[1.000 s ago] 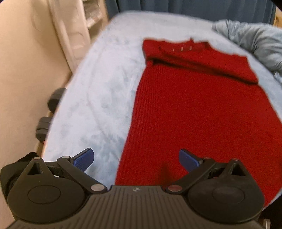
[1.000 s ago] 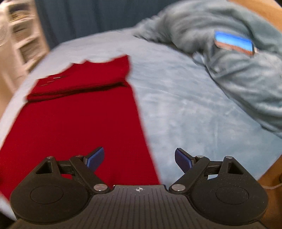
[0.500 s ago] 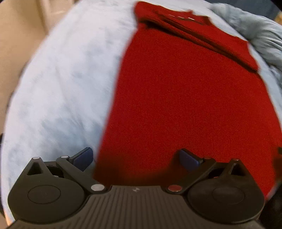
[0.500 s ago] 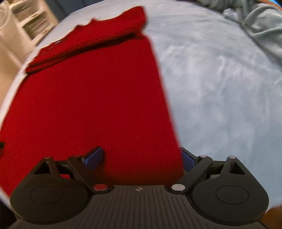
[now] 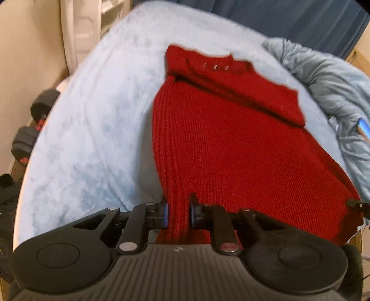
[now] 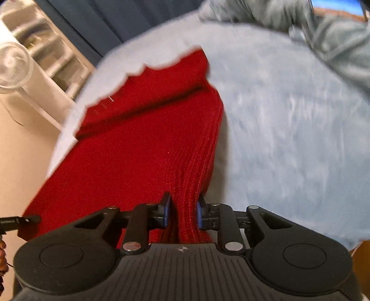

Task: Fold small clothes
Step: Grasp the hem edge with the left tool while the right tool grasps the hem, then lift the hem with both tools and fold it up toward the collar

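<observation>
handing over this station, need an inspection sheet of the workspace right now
Surface: pale blue fleece bed cover.
Job's things: red knit sweater, far end already folded over, near hem lifted.
Clutter: grey-blue duvet; phone on it.
Grippers: left gripper shut on the sweater's hem corner; right gripper shut on the other corner.
Cables: nothing seen.
Surroundings: dumbbells on floor, white fan, shelf unit, dark blue curtain.

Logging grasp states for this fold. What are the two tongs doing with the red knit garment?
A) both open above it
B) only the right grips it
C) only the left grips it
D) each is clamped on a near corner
D: the left tongs and right tongs each pinch a bunched corner of the red knit garment.
</observation>
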The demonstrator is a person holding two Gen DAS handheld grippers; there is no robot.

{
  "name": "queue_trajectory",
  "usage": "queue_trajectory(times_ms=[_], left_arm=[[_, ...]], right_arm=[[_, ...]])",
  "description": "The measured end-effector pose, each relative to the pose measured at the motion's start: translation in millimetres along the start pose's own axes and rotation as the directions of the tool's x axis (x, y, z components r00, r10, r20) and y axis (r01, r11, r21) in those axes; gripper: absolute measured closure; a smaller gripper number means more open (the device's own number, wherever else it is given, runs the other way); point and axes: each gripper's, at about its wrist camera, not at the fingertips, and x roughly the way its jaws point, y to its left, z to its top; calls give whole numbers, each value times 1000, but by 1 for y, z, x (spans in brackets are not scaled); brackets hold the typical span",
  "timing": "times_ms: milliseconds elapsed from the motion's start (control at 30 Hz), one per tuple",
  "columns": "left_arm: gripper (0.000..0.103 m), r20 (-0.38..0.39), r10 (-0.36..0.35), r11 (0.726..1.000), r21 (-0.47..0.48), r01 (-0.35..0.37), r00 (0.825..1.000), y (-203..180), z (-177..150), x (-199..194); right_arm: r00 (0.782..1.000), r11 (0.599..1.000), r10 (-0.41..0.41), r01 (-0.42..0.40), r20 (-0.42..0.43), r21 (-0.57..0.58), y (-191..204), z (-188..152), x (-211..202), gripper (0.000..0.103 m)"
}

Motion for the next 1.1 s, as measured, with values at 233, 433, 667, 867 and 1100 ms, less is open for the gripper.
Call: queue_trajectory(times_ms=[233,433,667,867,1100], left_arm=[[86,30,-49,999,-7,50,998,1,-43,-66],[86,-53,-92,994,-57,89,994,21,-121,-93],[86,-100,-86,991,-112,75,991,30,-124,-76],[86,-78,-118,981,-164,104,990,27,-53,-71],[88,39,-103,985,-135,107,994,15,130,-13]], right_arm=[[998,999,42,-42,48,-1,4,-29,-75,82],[998,997,8,-4,-59,72,-17,-97,-111,81],[991,990,12,7,-132,138,-20,-87,-105,81],[986,967,82,-44,-146,250,-23,-22,-83,81],[995,940,60,-29,-81,340,-8,124,14,75]])
